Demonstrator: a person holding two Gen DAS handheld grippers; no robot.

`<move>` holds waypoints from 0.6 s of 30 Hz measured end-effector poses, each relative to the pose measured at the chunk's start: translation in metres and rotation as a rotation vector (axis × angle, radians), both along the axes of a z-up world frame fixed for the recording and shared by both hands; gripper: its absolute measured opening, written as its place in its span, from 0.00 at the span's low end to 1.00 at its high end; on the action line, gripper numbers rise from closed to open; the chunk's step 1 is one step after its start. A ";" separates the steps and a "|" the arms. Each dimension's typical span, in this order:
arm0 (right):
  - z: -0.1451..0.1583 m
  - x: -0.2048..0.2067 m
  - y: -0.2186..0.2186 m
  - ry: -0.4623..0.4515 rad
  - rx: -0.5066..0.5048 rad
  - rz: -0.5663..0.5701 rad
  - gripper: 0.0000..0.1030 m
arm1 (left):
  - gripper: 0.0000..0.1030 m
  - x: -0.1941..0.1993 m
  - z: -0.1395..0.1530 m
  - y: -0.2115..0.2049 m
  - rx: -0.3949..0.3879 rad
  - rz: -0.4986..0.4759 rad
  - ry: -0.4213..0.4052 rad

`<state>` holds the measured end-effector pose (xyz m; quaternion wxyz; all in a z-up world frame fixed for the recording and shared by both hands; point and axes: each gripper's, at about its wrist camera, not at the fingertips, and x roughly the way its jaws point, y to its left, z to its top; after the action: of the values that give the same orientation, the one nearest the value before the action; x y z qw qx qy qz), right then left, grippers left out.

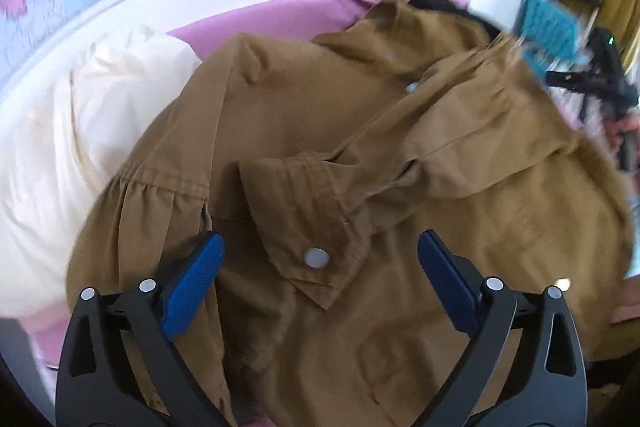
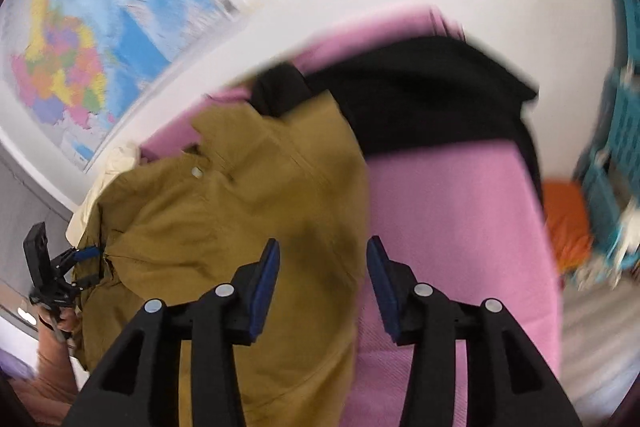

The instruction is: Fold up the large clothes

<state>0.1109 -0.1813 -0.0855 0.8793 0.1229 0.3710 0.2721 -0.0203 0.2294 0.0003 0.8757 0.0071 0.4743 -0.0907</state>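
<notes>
A brown jacket point(image 1: 320, 131) lies spread on a pink-covered surface point(image 1: 256, 15), with one sleeve folded across its front and the snap cuff point(image 1: 308, 231) in the middle. My left gripper point(image 1: 320, 251) is open and empty, hovering just above the cuff. In the right wrist view the jacket point(image 2: 240, 211) lies at the left on the pink cover point(image 2: 452, 227). My right gripper point(image 2: 322, 251) is open and empty above the jacket's right edge. The left gripper point(image 2: 86, 265) shows small at the jacket's far left edge.
A cream garment point(image 1: 84, 131) lies left of the jacket. A black garment point(image 2: 420, 99) lies behind it on the pink cover. A map point(image 2: 88, 39) hangs on the white wall. A teal crate point(image 2: 624, 147) and an orange thing point(image 2: 568, 223) stand at right.
</notes>
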 end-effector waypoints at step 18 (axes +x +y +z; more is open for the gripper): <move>0.008 0.048 0.293 -0.145 -0.563 0.662 0.03 | 0.51 0.020 -0.034 -0.013 -0.020 0.077 0.089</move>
<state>0.1592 0.1121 -0.0779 0.7677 -0.2663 0.3876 0.4352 0.0000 0.2160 -0.0336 0.8565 -0.0239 0.5119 -0.0617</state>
